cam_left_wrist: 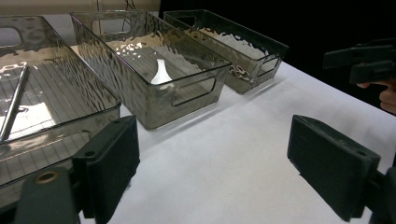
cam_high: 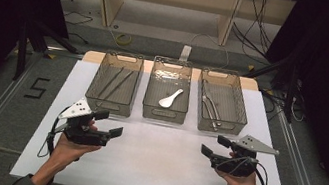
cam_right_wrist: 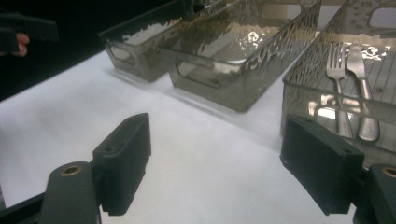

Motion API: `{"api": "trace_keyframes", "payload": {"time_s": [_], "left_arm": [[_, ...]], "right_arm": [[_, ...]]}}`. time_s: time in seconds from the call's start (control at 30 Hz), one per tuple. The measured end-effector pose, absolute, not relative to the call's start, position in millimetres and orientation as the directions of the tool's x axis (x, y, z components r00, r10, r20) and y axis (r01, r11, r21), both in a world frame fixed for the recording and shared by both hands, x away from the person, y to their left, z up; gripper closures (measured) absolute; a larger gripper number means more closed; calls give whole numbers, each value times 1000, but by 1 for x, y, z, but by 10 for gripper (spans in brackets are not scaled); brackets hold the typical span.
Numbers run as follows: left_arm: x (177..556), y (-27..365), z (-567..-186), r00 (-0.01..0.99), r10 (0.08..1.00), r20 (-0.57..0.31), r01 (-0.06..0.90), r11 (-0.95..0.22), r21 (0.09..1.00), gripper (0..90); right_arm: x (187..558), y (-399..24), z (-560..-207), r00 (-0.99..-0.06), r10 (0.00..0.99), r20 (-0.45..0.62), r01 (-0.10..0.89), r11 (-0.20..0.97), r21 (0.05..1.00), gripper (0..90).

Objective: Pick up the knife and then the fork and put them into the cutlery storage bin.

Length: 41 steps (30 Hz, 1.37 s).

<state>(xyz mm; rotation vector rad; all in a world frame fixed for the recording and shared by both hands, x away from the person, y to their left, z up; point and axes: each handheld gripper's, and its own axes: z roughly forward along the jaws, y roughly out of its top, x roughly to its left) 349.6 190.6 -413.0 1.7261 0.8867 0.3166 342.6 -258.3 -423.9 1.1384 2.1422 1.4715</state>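
left hand-held gripper (cam_high: 109,123) wide, empty, right hand-held gripper (cam_high: 216,147) wide, empty, both over tabletop (cam_high: 155,167) near three bins, spoon (cam_high: 170,98) in middle bin (cam_high: 164,115), fork (cam_right_wrist: 337,70) in right bin (cam_high: 236,122)

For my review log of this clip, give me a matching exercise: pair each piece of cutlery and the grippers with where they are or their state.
Things:
1. spoon
2. fork
3. chopsticks
4. left gripper and right gripper

Places or states:
A. left bin
B. open, holding nothing, above the table
C. middle bin
D. right bin, beside a knife

Pairs: 1-C, 2-D, 3-A, 4-B
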Motion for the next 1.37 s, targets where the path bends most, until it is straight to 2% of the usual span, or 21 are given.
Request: {"api": "trace_keyframes", "payload": {"time_s": [0.5, 1.37], "left_arm": [[345, 190, -412, 695, 675, -247, 411, -90, 907, 161], [345, 189, -413, 691, 682, -239, 410, -97, 907, 161]], "right_arm": [[325, -272, -432, -620, 759, 198, 446, 133, 885, 218], [324, -271, -432, -624, 758, 189, 440, 142, 887, 215]]}}
